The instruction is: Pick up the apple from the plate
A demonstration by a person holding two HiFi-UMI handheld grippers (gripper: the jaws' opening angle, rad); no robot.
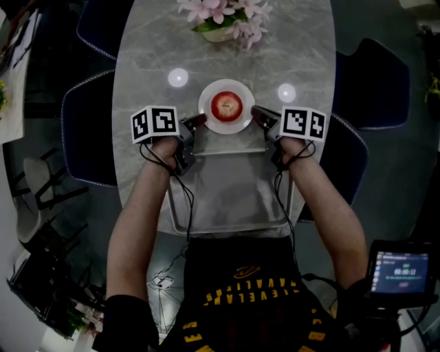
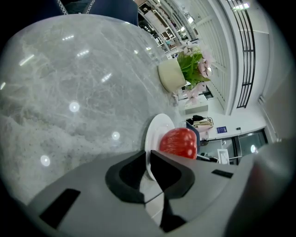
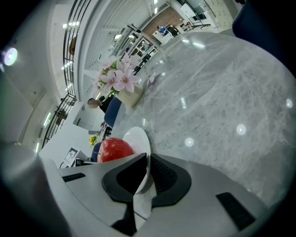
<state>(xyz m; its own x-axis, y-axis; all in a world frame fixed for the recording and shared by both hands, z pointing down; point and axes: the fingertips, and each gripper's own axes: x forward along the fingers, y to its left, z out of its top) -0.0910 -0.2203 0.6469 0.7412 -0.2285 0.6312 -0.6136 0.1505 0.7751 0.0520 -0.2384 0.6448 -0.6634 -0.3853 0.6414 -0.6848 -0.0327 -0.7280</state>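
Apple (image 1: 226,105) sits red and whole at the middle of the white plate (image 1: 209,121) on the grey marble table (image 1: 151,55). Neither claw touches the fruit. The left gripper (image 1: 200,121) meets the plate at about 8 o'clock. In the left gripper view its jaws stand nearly together with the thin white rim (image 2: 154,132) nipped between them, and the apple (image 2: 179,142) shows just beyond (upper right of the pads). The right gripper (image 1: 256,114) comes in at about 3 o'clock. The right gripper view shows the same, with its jaws closed on the plate edge (image 3: 137,137) and the apple (image 3: 114,149) just past them to the left.

A metal tray (image 1: 227,199) lies at the plate's 6 o'clock, its far edge at the plate's near rim. Whether the plate rests on the table or is lifted, I cannot tell. A pot of pink flowers (image 1: 227,17) stands at 12 o'clock, well apart from the plate.
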